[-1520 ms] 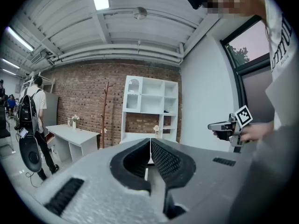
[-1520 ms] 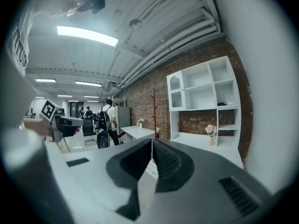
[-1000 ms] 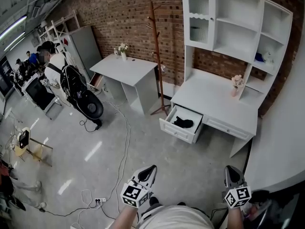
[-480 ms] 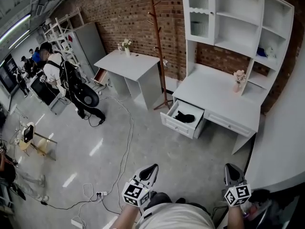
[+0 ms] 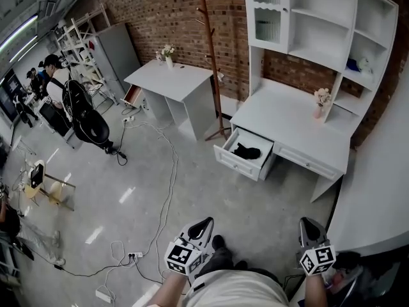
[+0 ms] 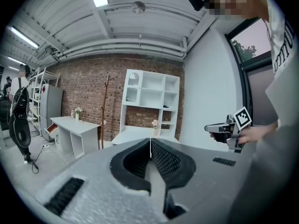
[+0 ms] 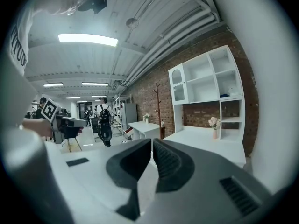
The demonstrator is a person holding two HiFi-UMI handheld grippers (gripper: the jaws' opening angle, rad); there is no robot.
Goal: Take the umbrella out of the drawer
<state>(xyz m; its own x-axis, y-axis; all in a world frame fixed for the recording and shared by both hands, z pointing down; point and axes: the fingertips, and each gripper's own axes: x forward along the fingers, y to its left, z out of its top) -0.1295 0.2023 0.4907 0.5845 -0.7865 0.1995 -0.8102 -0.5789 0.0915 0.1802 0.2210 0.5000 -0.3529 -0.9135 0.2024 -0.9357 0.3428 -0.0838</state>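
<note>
two tongs sit at the bottom of the head view, held out level in front of the person. the left tongs (image 5: pixel 202 225) are fully closed, jaw against jaw, with nothing between them. the right tongs (image 5: pixel 310 226) are also closed and empty, with only a thin slit between the jaws in the right gripper view. they are well apart from each other, and neither touches anything.

ahead of them is bare grey floor (image 5: pixel 255 216), open all the way to the drawer (image 5: pixel 238 165). a cable (image 5: pixel 168 190) trails over the floor to the left. a white wall (image 5: pixel 377 190) closes in the right side.

the drawer is pulled out at the left end of a white desk (image 5: pixel 287 126), its front toward the open floor. the umbrella (image 5: pixel 246 151) lies inside it, black and folded, its long axis roughly along the drawer's width. which end is the handle cannot be told.

a wooden coat stand (image 5: pixel 214 62) stands just left of the desk. a second desk (image 5: pixel 169 82) is further left, against the brick wall (image 5: pixel 172 11). a person with a backpack (image 5: pixel 70 104) stands far to the left.
</note>
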